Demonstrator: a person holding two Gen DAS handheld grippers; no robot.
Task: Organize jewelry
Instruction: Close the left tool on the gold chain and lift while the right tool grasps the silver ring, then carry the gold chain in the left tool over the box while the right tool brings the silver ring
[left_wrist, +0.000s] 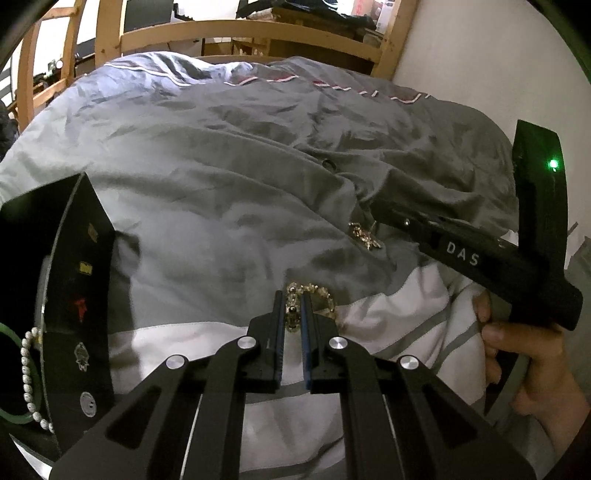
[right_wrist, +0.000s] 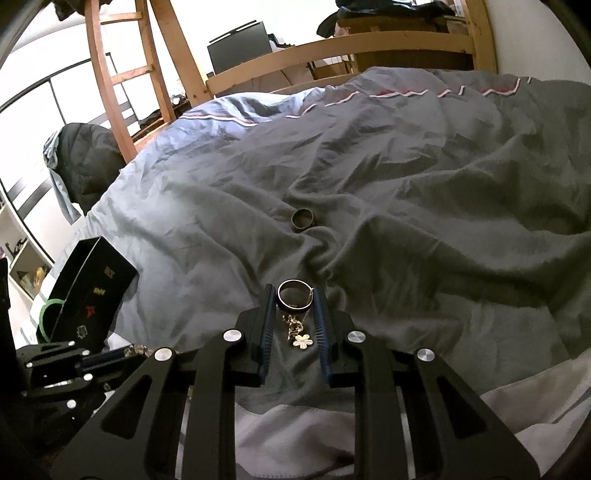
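My left gripper (left_wrist: 293, 297) is shut on a clear beaded bracelet (left_wrist: 321, 297) that lies on the grey duvet (left_wrist: 207, 192). My right gripper (right_wrist: 295, 291) is shut on a silver ring (right_wrist: 294, 294); a gold chain with a white flower charm (right_wrist: 303, 340) lies between its fingers. A dark band ring (right_wrist: 303, 219) lies further off on the duvet. In the left wrist view the right gripper's body (left_wrist: 480, 251) reaches over the gold chain (left_wrist: 364, 234). A black box (left_wrist: 79, 295) stands at the left, with a pearl bracelet (left_wrist: 27, 373) and a green bangle (left_wrist: 14, 373) beside it.
The black box (right_wrist: 92, 291) and green bangle (right_wrist: 46, 317) show at the left of the right wrist view, with the left gripper (right_wrist: 107, 356) below them. A wooden bed frame (right_wrist: 332, 48) and ladder (right_wrist: 122, 74) stand behind. A white wall (left_wrist: 480, 55) bounds the right.
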